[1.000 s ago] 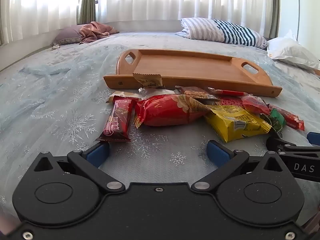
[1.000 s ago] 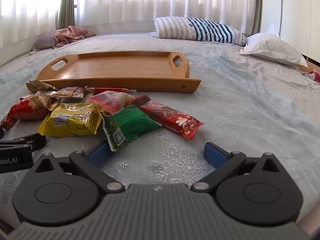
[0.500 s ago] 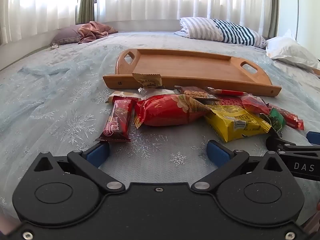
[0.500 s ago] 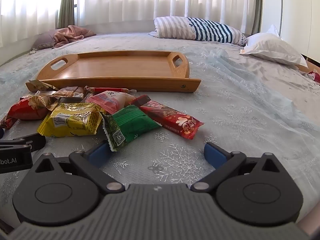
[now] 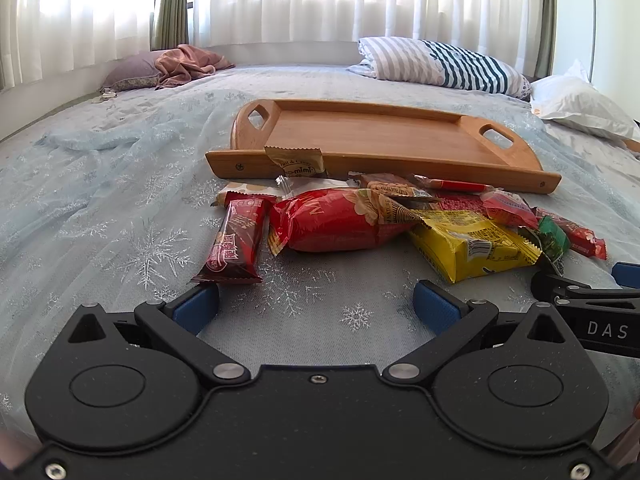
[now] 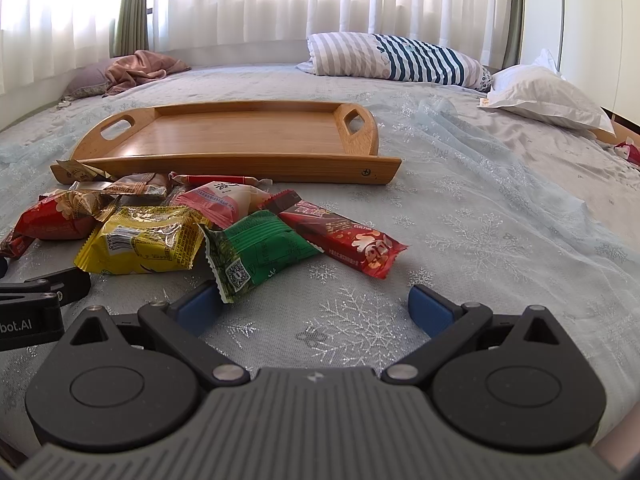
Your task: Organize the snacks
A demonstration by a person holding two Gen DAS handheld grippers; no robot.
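Left wrist view: left gripper [image 5: 316, 300] spread wide, empty, low over bedspread [image 5: 100, 200], lined up short of snack pile. Snacks heaped against near rim of empty wooden tray [image 5: 380, 140], likely staged for loading. Brown packet [image 5: 296, 162] reads "mimi"; red bag [image 5: 336, 220] reads "NATURE".

Right wrist view: right gripper [image 6: 316, 300] spread, empty; green packet [image 6: 260, 252] corner touching left pad, QR code showing. Yellow packet [image 6: 144, 240] shows barcode. Left gripper's body reads "bot.AI".

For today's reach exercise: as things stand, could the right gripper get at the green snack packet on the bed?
Probably yes. The right gripper is open and empty, and the green packet lies just ahead, its corner by the left finger. Nothing covers it; only its far edge meets the red bar.
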